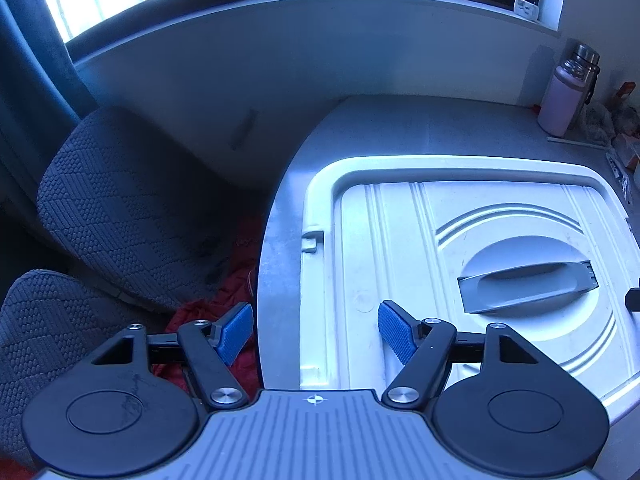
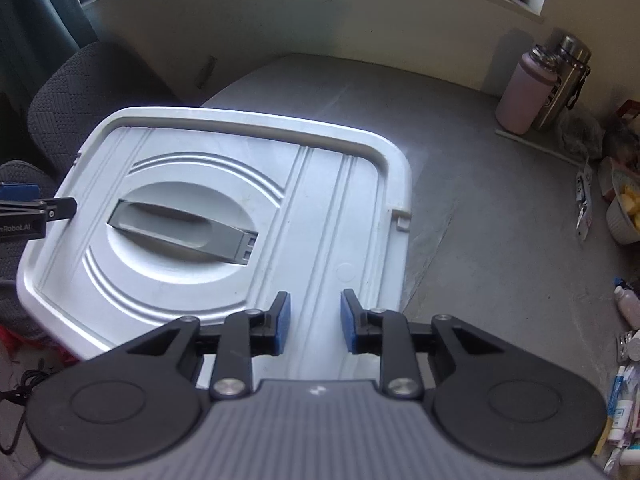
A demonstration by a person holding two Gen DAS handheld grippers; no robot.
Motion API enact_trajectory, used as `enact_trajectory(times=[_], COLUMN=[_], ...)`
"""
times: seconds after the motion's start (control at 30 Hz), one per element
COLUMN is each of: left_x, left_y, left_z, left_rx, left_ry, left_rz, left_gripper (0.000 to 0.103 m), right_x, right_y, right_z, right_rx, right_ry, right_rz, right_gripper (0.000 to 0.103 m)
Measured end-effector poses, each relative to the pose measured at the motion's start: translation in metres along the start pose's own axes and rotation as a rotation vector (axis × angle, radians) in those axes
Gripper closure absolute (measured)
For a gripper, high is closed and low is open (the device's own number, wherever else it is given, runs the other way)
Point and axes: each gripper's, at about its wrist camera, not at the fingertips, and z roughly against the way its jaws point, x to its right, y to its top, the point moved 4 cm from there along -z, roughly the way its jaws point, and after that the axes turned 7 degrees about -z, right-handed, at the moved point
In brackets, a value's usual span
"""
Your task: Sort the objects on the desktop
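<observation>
A white storage box with its lid (image 1: 384, 240) shut stands on the grey desk; a grey handle (image 1: 528, 286) lies flat in the lid's round recess. The lid (image 2: 328, 208) and handle (image 2: 180, 232) also show in the right wrist view. My left gripper (image 1: 316, 332) is wide open and empty above the box's left edge. My right gripper (image 2: 315, 322) is partly open and empty above the lid's right half. The left gripper's fingertip (image 2: 52, 208) shows at the left of the right wrist view.
A pink bottle (image 2: 524, 92) and a steel flask (image 2: 564, 80) stand at the desk's back right. Small bottles, tubes and packets (image 2: 624, 364) and a bowl (image 2: 624, 212) crowd the right edge. A dark chair (image 1: 132, 208) stands left of the desk.
</observation>
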Motion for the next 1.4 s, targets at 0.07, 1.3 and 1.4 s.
enact_trajectory(times=[0.07, 1.3, 1.4], left_x=[-0.004, 0.072, 0.076], left_y=[-0.001, -0.209, -0.239], left_z=[-0.004, 0.087, 0.089], left_rx=[0.005, 0.166, 0.176], left_ry=[-0.003, 0.069, 0.073], left_rz=[0.001, 0.064, 0.074], left_gripper=[0.030, 0.028, 0.028], right_x=[0.002, -0.021, -0.031], right_y=[-0.001, -0.195, -0.216], right_z=[0.001, 0.061, 0.058], right_rx=[0.008, 0.303, 0.331], right_ry=[0.003, -0.022, -0.017], right_rz=[-0.015, -0.128, -0.113], right_gripper=[0.076, 0.013, 0.013])
